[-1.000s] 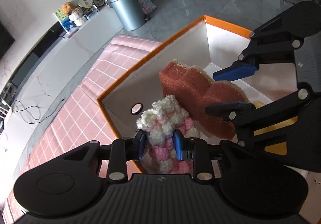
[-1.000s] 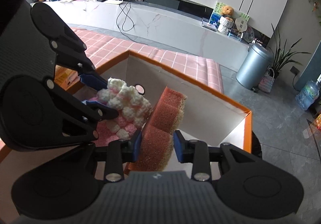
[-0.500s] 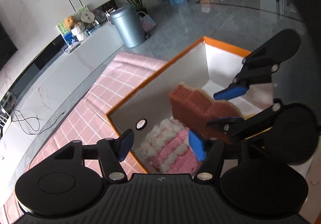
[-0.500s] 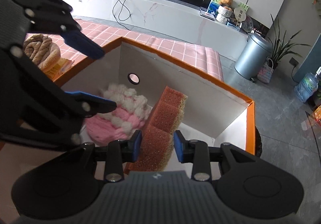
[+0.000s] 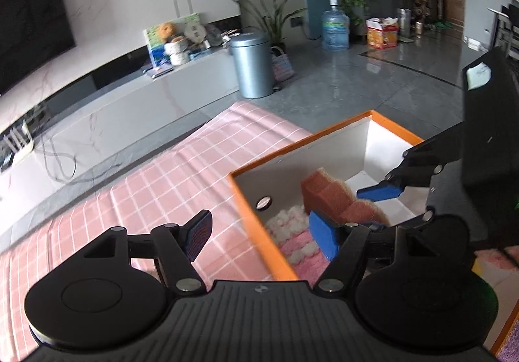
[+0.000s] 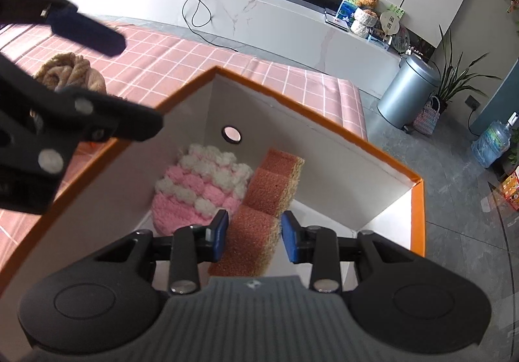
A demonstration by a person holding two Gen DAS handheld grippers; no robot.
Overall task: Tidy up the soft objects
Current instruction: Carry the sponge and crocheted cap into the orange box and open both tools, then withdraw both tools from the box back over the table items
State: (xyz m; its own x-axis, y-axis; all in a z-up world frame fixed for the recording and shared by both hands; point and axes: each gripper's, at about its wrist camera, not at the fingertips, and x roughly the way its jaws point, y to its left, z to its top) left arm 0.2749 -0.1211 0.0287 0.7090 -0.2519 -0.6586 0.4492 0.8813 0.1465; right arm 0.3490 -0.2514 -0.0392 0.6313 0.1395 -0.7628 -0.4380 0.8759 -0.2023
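1. Orange-rimmed box (image 6: 418, 216), white inside, fills the middle of the right wrist view. Two soft items are already in it: a pink-and-white knitted piece (image 6: 198, 190) lying on the floor at centre-left, under the round hole (image 6: 231, 134) in the far wall, and a stepped orange sponge (image 6: 269, 196) touching its right side.
2. Left gripper (image 5: 262, 237): jaws have just been opening and stand spread wide, nothing between them. One pad is over the pink checked tablecloth (image 5: 162, 186), the other over the box interior, so they straddle the near orange edge. The knitted piece looks released and placed.
3. Right gripper (image 6: 254, 235): jaws part-closed and pinching the near end of the sponge, which stands on edge with its far end down in the box. Judged not yet let go.
4. Left to do, as far as visible: a coiled beige rope bundle (image 6: 69, 69) sits on the cloth at left, outside the box, partly behind the left gripper. Anything else is out of view.
5. Room: the box floor right of the sponge is bare, towards the far right corner. The left side is crowded by the knit.
6. Edges: the box walls stand tall around both items; a straight lift looks safest. The two grippers are near each other over the box.
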